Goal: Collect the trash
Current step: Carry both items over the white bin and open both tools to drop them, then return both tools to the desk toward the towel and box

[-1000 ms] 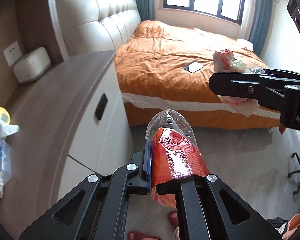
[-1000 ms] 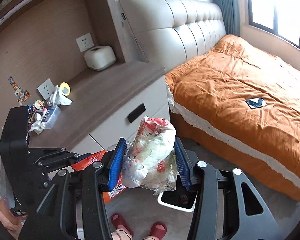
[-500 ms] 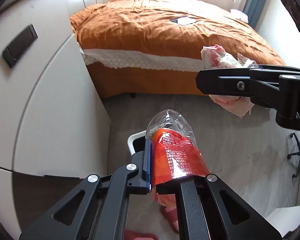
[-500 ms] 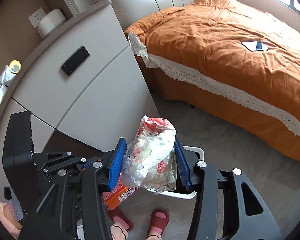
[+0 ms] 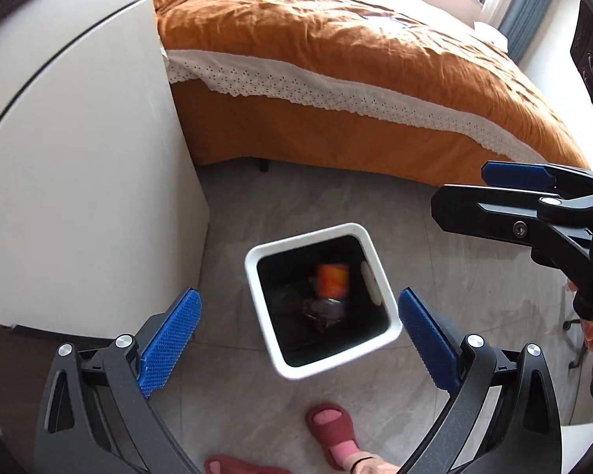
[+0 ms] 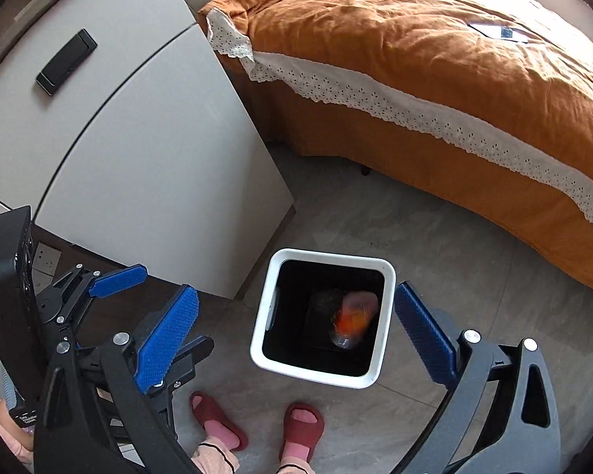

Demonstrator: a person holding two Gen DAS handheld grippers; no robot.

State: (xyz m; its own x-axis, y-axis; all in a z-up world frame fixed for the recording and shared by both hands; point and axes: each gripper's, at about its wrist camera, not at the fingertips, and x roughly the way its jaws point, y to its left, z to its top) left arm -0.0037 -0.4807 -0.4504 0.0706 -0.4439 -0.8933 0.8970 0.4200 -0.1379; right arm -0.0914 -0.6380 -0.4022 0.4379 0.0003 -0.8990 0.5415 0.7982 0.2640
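A white square trash bin with a black inside stands on the grey floor. It also shows in the right wrist view. An orange-labelled plastic bottle lies blurred inside the bin, and shows in the right wrist view. A darker crumpled wrapper lies beside it. My left gripper is open and empty above the bin. My right gripper is open and empty above the bin, and shows at the right of the left wrist view.
A white bedside cabinet stands left of the bin. A bed with an orange cover and lace trim runs behind it. The person's feet in red slippers stand just in front of the bin.
Both grippers tilted down over the bin and opened. The bottle left my left gripper and the bag of crumpled trash left my right gripper. The bottle now lies in the bin.
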